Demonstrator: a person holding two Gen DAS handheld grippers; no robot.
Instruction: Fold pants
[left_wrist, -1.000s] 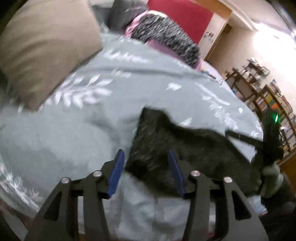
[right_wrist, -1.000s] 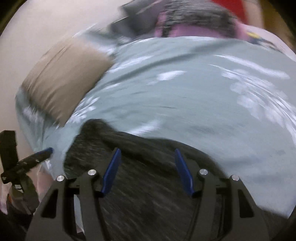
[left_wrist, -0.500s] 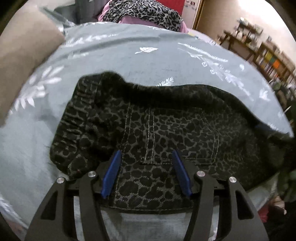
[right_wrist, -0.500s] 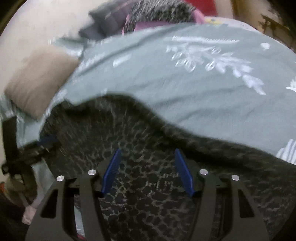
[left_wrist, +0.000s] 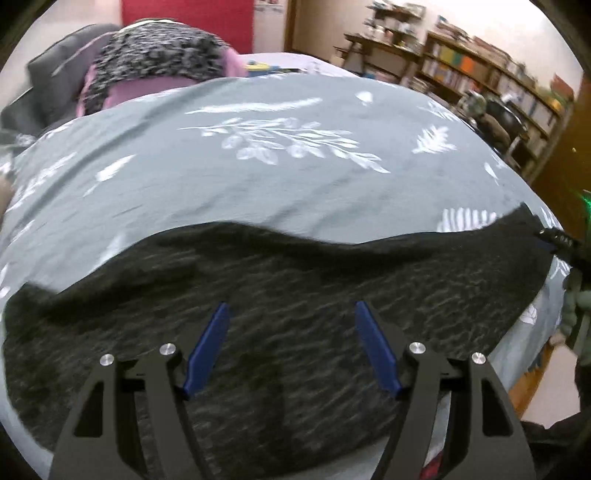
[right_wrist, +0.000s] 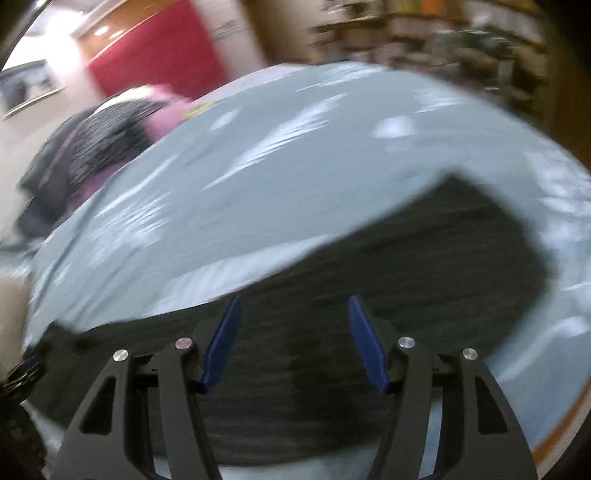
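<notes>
In the left wrist view, one pair of dark pants with a mottled grey-black print lies spread flat across a bed covered by one grey-green bedspread printed with white leaf sprigs. The fabric reads soft and a little blurred. The left hand-held gripper hangs over the pants with its two blue pads apart and its jaws opening; nothing is pinched between them. At the far end of the bed sits a heap of speckled grey and pink cloth, and wooden bookshelves line the wall at the right. The right hand-held gripper shows only as a black tip at the right edge, at the pants' corner. In the right wrist view, heavily smeared, the same pants form one dark rounded shape on the bedspread. The right hand-held gripper stands moderately wide above them, its two blue pads clear of the cloth and holding nothing.
</notes>
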